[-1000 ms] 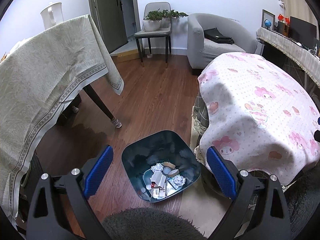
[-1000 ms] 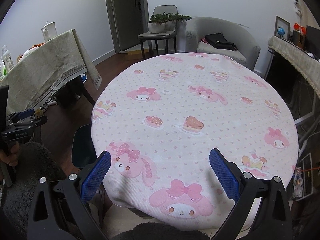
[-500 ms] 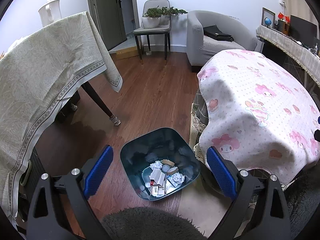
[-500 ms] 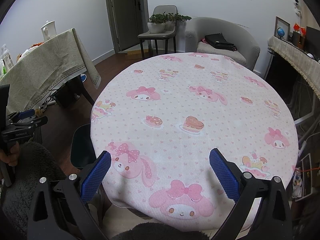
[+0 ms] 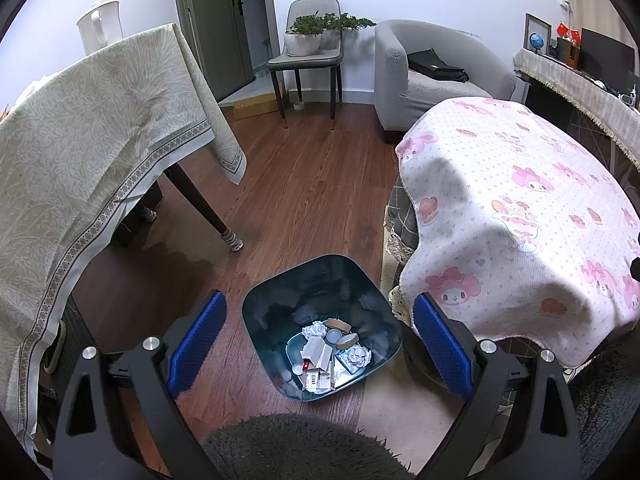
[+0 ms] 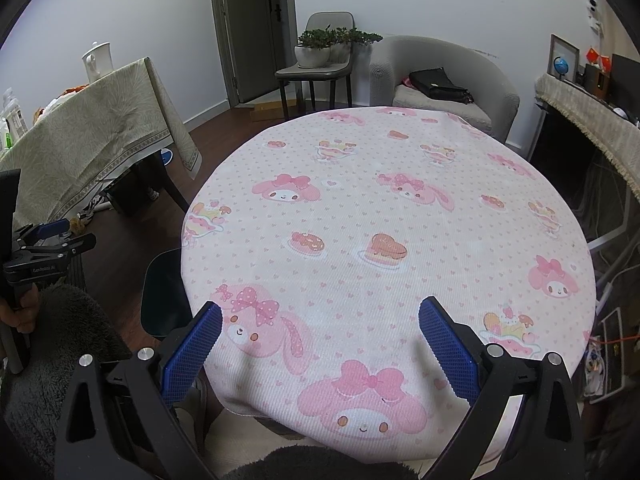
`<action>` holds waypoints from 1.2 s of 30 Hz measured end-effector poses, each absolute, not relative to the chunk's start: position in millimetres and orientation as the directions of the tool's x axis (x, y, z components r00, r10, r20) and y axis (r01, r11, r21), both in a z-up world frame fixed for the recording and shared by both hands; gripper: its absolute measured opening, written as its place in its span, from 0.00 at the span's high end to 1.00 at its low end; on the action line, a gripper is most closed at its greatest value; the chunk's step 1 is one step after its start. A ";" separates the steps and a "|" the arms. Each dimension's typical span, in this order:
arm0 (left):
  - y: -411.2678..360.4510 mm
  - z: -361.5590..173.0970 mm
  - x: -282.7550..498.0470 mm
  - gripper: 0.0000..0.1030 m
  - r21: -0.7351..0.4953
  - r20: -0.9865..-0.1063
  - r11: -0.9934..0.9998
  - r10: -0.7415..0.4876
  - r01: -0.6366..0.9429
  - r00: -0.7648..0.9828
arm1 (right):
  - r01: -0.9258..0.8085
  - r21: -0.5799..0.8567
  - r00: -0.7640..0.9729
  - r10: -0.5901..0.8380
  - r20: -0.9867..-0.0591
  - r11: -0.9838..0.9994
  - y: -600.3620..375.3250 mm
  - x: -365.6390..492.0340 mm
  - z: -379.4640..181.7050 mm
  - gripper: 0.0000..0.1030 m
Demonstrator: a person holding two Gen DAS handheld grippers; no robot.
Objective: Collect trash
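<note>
The left gripper (image 5: 318, 338) hangs over a dark bin (image 5: 280, 304) on the wood floor (image 5: 312, 184), its blue pads (image 5: 198, 338) spread wide with nothing between them. The bin stands just beside the round table (image 5: 500, 216), near the draped edge of the pink cloth. In the bottom of the bin lies the trash (image 5: 328, 354): crumpled paper balls, flat paper slips, a few round lids and what looks like a small box, though the pieces are too small to name with confidence. A grey fuzzy sleeve (image 5: 296, 446) fills the lower edge of the left view. To the left stands a second table under a pale green cloth (image 5: 92, 148), with a white jug (image 5: 100, 26) on it. Farther back are a chair (image 5: 310, 52) bearing a potted plant (image 5: 308, 34), and a grey armchair (image 5: 424, 76) with a black bag (image 5: 436, 68) on its seat.

The right gripper (image 6: 320, 344) hovers above the near edge of the round table (image 6: 384, 240), its fingers wide apart and holding nothing. The pink cartoon-print cloth covers the whole top. In this view the bin (image 6: 162, 292) shows only as a dark shape at the table's left edge, partly hidden by the cloth. At far left the left gripper (image 6: 48, 240) appears from the side, gripped by a hand (image 6: 20, 312) in the fuzzy sleeve
</note>
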State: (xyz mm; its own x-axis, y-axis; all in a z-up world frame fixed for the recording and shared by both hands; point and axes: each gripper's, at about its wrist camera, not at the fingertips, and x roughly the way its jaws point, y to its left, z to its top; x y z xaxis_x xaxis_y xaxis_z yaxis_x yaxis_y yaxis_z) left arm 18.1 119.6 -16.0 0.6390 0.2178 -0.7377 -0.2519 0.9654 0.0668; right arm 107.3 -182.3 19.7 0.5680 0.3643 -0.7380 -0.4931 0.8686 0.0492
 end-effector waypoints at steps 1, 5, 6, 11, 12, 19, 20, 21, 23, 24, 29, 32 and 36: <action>119.5 -15.6 18.2 0.07 0.067 -0.738 0.965 0.218 -0.252 0.639 | -0.493 0.050 0.568 0.365 -0.738 0.869 -182.0 106.7 19.9 0.03; 119.9 -15.9 18.2 0.07 0.065 -0.738 0.965 0.217 -0.252 0.639 | -0.495 0.043 0.569 0.362 -0.739 0.868 -182.0 108.3 19.1 0.03; 120.0 -15.7 18.1 0.07 0.065 -0.737 0.966 0.217 -0.252 0.640 | -0.496 0.042 0.569 0.361 -0.739 0.867 -182.1 108.8 19.0 0.03; 120.3 -15.8 18.1 0.07 0.064 -0.738 0.965 0.216 -0.253 0.639 | -0.498 0.033 0.570 0.356 -0.740 0.866 -180.8 108.0 19.1 0.03; 120.2 -15.9 18.0 0.07 0.065 -0.738 0.965 0.217 -0.252 0.640 | -0.498 0.033 0.571 0.356 -0.740 0.866 -180.6 107.7 19.2 0.03; 120.2 -15.7 18.1 0.07 0.065 -0.738 0.965 0.217 -0.253 0.639 | -0.498 0.034 0.570 0.356 -0.740 0.867 -180.4 107.6 19.1 0.03; 120.2 -15.7 18.0 0.07 0.065 -0.738 0.965 0.217 -0.252 0.639 | -0.498 0.033 0.570 0.356 -0.740 0.866 -180.5 107.8 19.1 0.03; 120.2 -15.6 17.9 0.07 0.065 -0.738 0.965 0.217 -0.252 0.639 | -0.498 0.033 0.570 0.356 -0.740 0.866 -180.5 107.7 19.1 0.03; 120.2 -15.6 17.9 0.07 0.065 -0.737 0.965 0.217 -0.252 0.640 | -0.499 0.033 0.570 0.356 -0.740 0.866 -180.5 107.7 19.1 0.03; 120.4 -15.9 17.9 0.07 0.065 -0.737 0.966 0.217 -0.252 0.640 | -0.499 0.032 0.570 0.356 -0.740 0.866 -180.6 108.2 19.0 0.03; 120.2 -15.6 18.0 0.07 0.065 -0.738 0.965 0.217 -0.252 0.639 | -0.498 0.033 0.570 0.356 -0.740 0.866 -180.5 107.9 18.8 0.03; 120.1 -15.6 18.0 0.07 0.065 -0.738 0.965 0.217 -0.252 0.640 | -0.499 0.032 0.570 0.356 -0.740 0.866 -180.4 107.8 18.8 0.03; 120.0 -16.0 18.2 0.07 0.066 -0.738 0.965 0.217 -0.252 0.639 | -0.498 0.033 0.570 0.356 -0.740 0.866 -180.3 107.5 18.7 0.03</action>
State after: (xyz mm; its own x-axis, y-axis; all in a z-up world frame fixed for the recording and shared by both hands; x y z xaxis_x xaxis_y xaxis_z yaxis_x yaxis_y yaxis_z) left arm 18.2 120.0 -16.0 0.6388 0.2172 -0.7380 -0.2520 0.9655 0.0660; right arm 107.5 -180.3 18.7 0.5704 0.3562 -0.7402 -0.4984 0.8664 0.0329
